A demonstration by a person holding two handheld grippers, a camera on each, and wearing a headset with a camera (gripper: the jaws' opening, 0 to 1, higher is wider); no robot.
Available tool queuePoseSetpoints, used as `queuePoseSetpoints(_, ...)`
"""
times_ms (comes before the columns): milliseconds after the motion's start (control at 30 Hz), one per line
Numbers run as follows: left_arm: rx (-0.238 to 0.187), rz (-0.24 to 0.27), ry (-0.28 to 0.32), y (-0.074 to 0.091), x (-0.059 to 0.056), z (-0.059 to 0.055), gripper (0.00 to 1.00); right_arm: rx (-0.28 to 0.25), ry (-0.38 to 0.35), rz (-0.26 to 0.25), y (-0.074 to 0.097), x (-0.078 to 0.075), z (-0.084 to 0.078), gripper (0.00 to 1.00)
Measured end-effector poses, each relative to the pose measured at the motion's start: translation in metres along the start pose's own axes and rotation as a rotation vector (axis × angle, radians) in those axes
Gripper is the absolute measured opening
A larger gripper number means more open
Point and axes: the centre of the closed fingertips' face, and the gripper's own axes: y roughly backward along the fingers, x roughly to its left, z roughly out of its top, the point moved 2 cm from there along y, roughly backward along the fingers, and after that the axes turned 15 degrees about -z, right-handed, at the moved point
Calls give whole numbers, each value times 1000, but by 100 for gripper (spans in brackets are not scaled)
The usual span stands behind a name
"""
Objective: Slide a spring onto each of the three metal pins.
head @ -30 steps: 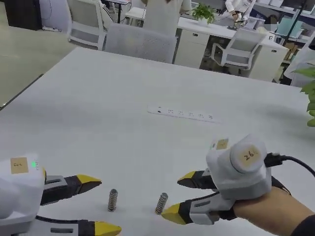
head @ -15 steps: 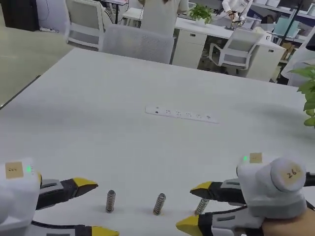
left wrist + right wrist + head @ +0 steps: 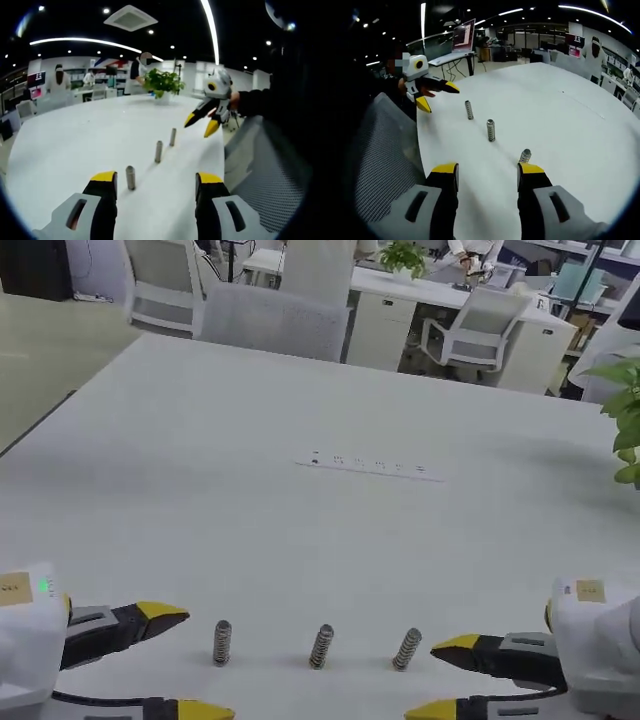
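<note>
— What stands along the near edge of the white table (image 3: pixel 300 540)?
— Three upright grey coiled springs (image 3: pixel 320 646) in a row, with clear gaps between them. The yellow-tipped left gripper (image 3: pixel 185 662) and yellow-tipped right gripper (image 3: pixel 442 676) flank the row.
— And beyond?
— Bare top up to the flat white power strip (image 3: pixel 368 467) mid-table. A green leafy plant (image 3: pixel 627 420) crowds the right edge.

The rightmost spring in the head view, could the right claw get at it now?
Probably yes. The right claw sits open just beside that spring, with bare table between them and nothing in the way.
</note>
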Motion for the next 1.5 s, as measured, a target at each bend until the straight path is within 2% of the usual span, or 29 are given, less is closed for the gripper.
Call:
queuePoseSetpoints(233, 3, 8, 13, 0, 1, -4, 59, -14, -17, -39, 0, -14, -4, 48)
queuePoseSetpoints(333, 2, 9, 16, 0, 1, -5, 60, -22, 4, -48, -2, -16, -5, 49)
queuePoseSetpoints(500, 1, 15, 26, 0, 2, -7, 61, -67, 38, -51, -5, -20, -5, 54)
queuePoseSetpoints(833, 9, 26, 35, -3, 5, -11, 64, -124, 42, -40, -11, -16, -8, 68)
queuePoseSetpoints(1000, 5, 50, 47, -4, 10, -13, 68, -139, 36, -30, -12, -13, -7, 72)
queuePoseSetpoints(1500, -4, 92, 70, -3, 14, -16, 75, -154, 38, -27, -17, -13, -5, 76)
